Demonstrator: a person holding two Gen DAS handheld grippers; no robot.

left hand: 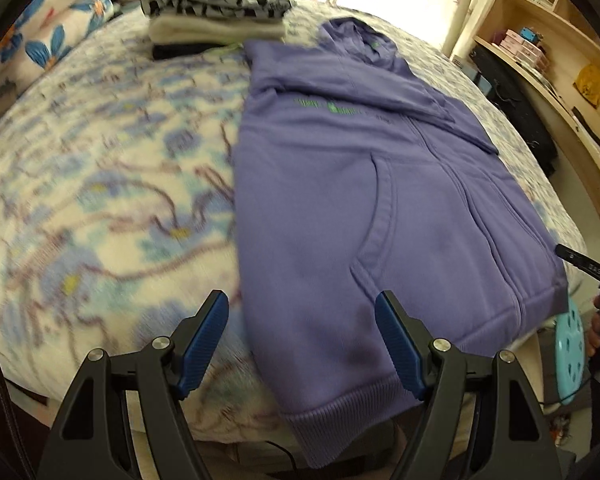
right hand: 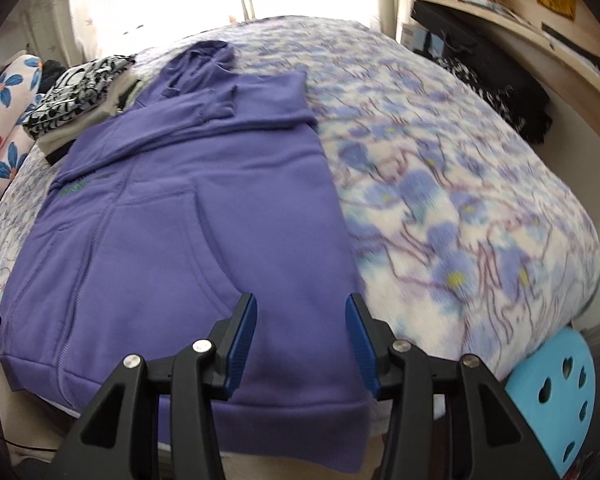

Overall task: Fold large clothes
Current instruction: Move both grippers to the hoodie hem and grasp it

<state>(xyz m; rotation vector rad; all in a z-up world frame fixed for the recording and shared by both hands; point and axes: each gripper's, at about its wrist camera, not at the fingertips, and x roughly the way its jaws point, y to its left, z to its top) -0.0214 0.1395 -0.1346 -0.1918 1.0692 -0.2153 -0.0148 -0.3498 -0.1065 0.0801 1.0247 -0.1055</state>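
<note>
A purple zip hoodie (left hand: 340, 184) lies front up on the bed with both sleeves folded across its chest and the hood at the far end; it also shows in the right wrist view (right hand: 172, 208). My left gripper (left hand: 302, 304) is open and empty, just above the hoodie's near left hem corner. My right gripper (right hand: 302, 306) is open and empty, just above the near right hem corner. The right gripper's black body shows at the right edge of the left wrist view (left hand: 592, 272).
A floral blue and white blanket (left hand: 100, 184) covers the bed. A stack of folded clothes (left hand: 216, 12) sits at the far end beside flowered pillows (left hand: 48, 40). A turquoise stool (right hand: 556, 396) stands by the bed's near corner. Wooden shelves (left hand: 548, 52) run along the right.
</note>
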